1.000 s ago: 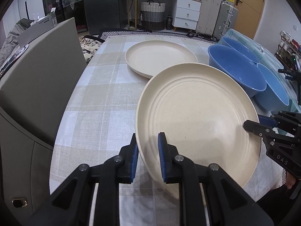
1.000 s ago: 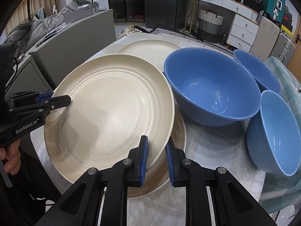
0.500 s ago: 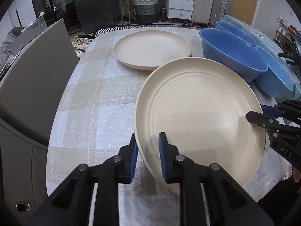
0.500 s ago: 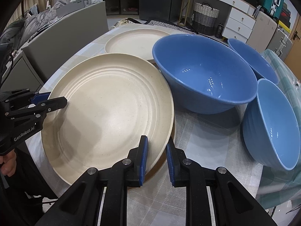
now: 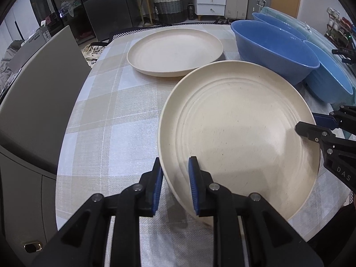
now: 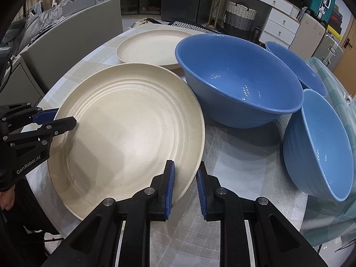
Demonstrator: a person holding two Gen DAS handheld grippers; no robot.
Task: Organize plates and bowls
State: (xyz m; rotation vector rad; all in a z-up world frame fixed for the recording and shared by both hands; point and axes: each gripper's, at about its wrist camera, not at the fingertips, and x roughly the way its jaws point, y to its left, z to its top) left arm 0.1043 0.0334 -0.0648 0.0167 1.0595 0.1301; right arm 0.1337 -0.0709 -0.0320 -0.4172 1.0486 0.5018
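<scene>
Both grippers are clamping the same round cream plate with ringed ridges (image 5: 240,129): the left gripper (image 5: 174,182) is pinching the rim at its own fingertips, and the right gripper (image 6: 184,184) is gripping the opposite edge, jaws nearly closed on the thin rim. The plate is hanging tilted between them, just above the checked beige tablecloth (image 5: 106,120).

Ahead of both tools a second cream plate (image 5: 175,51) is lying flat on the cloth, and that looks like the stack target. To do this well, the two hands should be travelling together at matched height, keeping the plate level so neither rim slips from its pads, then lowering it centred over the far plate before letting go.

Watch the right side: a large dark blue bowl (image 6: 240,80) is sitting close beside the carried plate's far edge, right next to the path forward, so a clip there is the risk. Beyond it a second blue bowl (image 6: 296,66) is peeking out, and a lighter blue ribbed bowl (image 6: 320,146) is leaning to the right of the right gripper. Left of the left gripper a grey chair back (image 5: 37,84) is standing against the table.
</scene>
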